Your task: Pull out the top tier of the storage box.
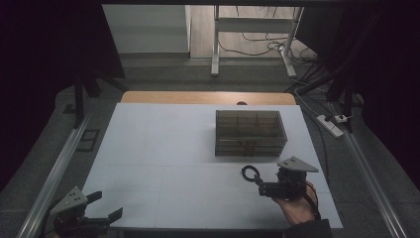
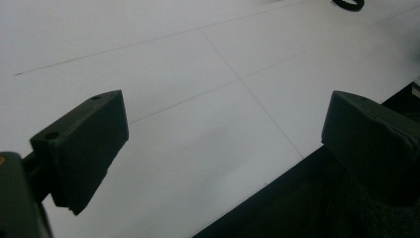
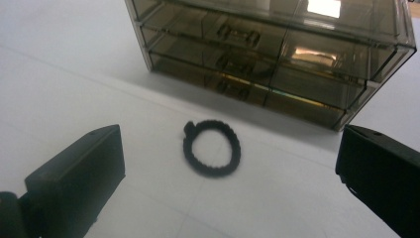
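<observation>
A black braided ring [image 1: 250,173] lies flat on the white table [image 1: 163,148], just in front of a smoky clear drawer box [image 1: 250,133]. My right gripper [image 1: 261,184] is held low at the near right, open, its jaws pointing at the ring from a short way off. In the right gripper view the ring [image 3: 212,148] lies between and beyond the jaws of the gripper [image 3: 230,171], with the stacked drawers of the box [image 3: 277,54] behind it. My left gripper [image 1: 106,205] hovers open over the near left corner, with nothing between its jaws [image 2: 225,129].
The table's near edge [image 2: 277,173] runs under the left gripper. A wooden strip [image 1: 208,97] borders the far side. Metal rails [image 1: 54,168] flank the table, and cables and a power strip [image 1: 331,124] lie on the floor at the right.
</observation>
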`<move>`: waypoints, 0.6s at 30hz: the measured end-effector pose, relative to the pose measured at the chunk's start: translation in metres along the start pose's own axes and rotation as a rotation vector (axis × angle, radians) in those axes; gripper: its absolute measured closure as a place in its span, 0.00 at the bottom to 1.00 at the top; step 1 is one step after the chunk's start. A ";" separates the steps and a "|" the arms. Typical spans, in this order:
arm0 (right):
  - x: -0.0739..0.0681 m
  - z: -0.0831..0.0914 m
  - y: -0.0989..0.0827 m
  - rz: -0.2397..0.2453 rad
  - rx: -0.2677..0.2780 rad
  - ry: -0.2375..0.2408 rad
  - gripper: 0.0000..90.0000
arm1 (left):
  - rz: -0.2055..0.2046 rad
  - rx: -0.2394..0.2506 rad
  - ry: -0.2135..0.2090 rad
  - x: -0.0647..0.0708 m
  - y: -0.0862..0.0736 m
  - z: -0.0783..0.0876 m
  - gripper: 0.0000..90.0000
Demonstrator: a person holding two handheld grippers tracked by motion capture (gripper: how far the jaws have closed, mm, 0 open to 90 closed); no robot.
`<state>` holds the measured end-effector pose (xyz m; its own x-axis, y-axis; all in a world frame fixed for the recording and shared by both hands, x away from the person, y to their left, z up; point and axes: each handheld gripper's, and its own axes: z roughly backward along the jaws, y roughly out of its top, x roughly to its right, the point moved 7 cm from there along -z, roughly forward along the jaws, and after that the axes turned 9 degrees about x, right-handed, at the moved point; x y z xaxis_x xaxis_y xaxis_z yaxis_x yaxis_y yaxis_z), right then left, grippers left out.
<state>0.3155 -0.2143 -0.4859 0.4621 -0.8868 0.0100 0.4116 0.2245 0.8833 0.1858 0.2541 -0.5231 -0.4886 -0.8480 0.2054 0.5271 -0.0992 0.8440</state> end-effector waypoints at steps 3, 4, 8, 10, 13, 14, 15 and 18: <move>0.003 -0.004 0.002 -0.005 0.021 -0.024 0.00 | 0.001 0.000 0.000 0.000 0.000 0.000 0.05; 0.004 -0.005 0.003 -0.007 0.024 -0.031 0.00 | 0.001 0.000 0.000 0.000 0.000 0.000 0.05; 0.006 -0.007 0.005 -0.020 0.035 -0.045 0.00 | 0.002 -0.001 -0.001 0.000 0.000 0.000 0.05; 0.007 -0.008 0.007 -0.032 0.045 -0.053 0.00 | 0.002 0.000 0.000 0.000 0.000 0.000 0.05; 0.005 -0.014 0.010 -0.049 0.058 -0.063 0.00 | -0.001 -0.001 0.002 0.000 0.000 0.000 0.05; 0.005 -0.015 0.011 -0.054 0.060 -0.066 0.00 | -0.001 -0.001 0.002 0.000 0.000 0.000 0.05; 0.004 -0.016 0.012 -0.059 0.062 -0.069 0.00 | -0.002 -0.002 0.002 0.000 0.000 0.000 0.05; 0.003 -0.020 0.014 -0.062 0.065 -0.076 0.00 | -0.002 -0.002 0.001 0.000 0.000 0.000 0.04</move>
<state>0.3386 -0.2061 -0.4827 0.3749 -0.9270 -0.0123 0.3851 0.1437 0.9116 0.1861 0.2534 -0.5228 -0.4887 -0.8485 0.2029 0.5276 -0.1022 0.8433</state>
